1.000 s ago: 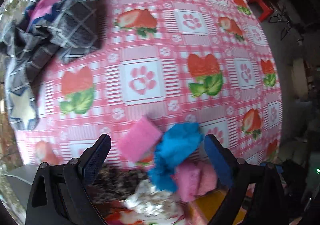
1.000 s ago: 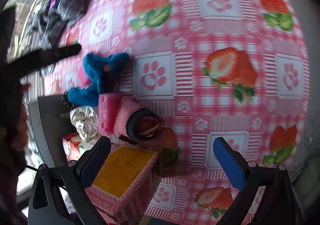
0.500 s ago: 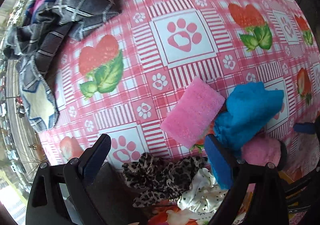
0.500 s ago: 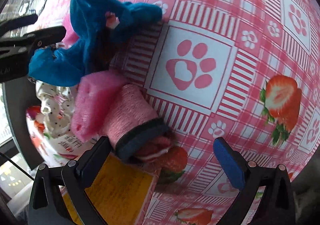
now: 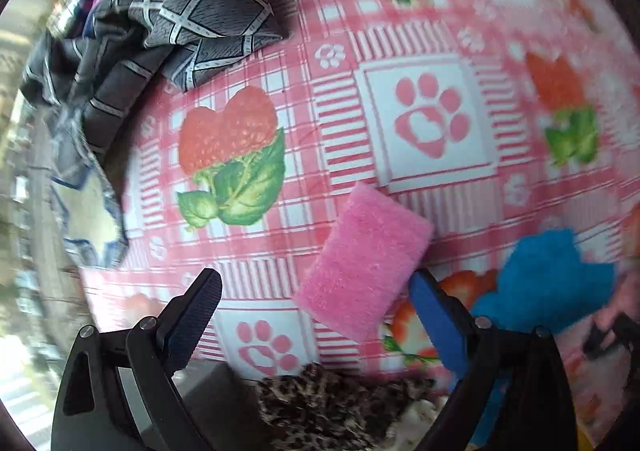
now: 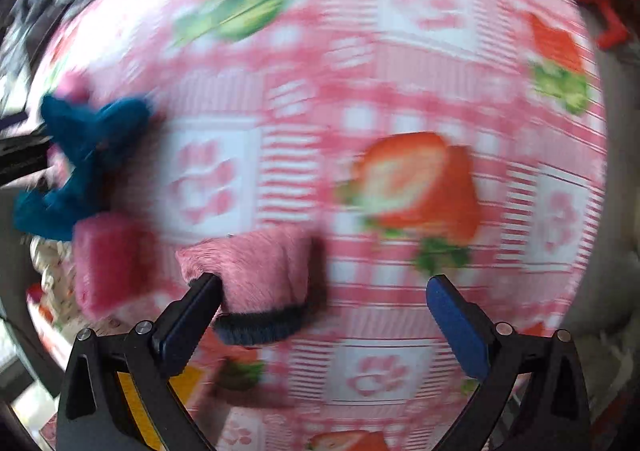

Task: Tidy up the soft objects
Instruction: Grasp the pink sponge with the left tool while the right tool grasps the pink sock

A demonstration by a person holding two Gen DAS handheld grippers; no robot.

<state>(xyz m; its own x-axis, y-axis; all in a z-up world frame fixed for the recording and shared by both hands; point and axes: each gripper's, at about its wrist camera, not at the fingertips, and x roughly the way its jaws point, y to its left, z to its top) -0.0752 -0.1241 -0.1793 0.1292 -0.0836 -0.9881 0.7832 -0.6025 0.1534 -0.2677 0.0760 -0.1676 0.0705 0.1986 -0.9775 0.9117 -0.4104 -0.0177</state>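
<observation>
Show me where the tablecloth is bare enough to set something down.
Bare tablecloth lies between the plaid cloth and the pink sponge, and beyond the pink sock. The near edge is crowded: blue cloth, leopard scrunchie.

table (image 5: 400,51), pink strawberry-paw cloth | on it: pink sponge (image 5: 364,267), blue plush (image 5: 548,283), plaid cloth (image 5: 168,15)

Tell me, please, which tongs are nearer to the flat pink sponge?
Left. The left tongs are open with the flat pink sponge just ahead, near the right finger. The right tongs are open over a pink fuzzy sock, farther away.
</observation>
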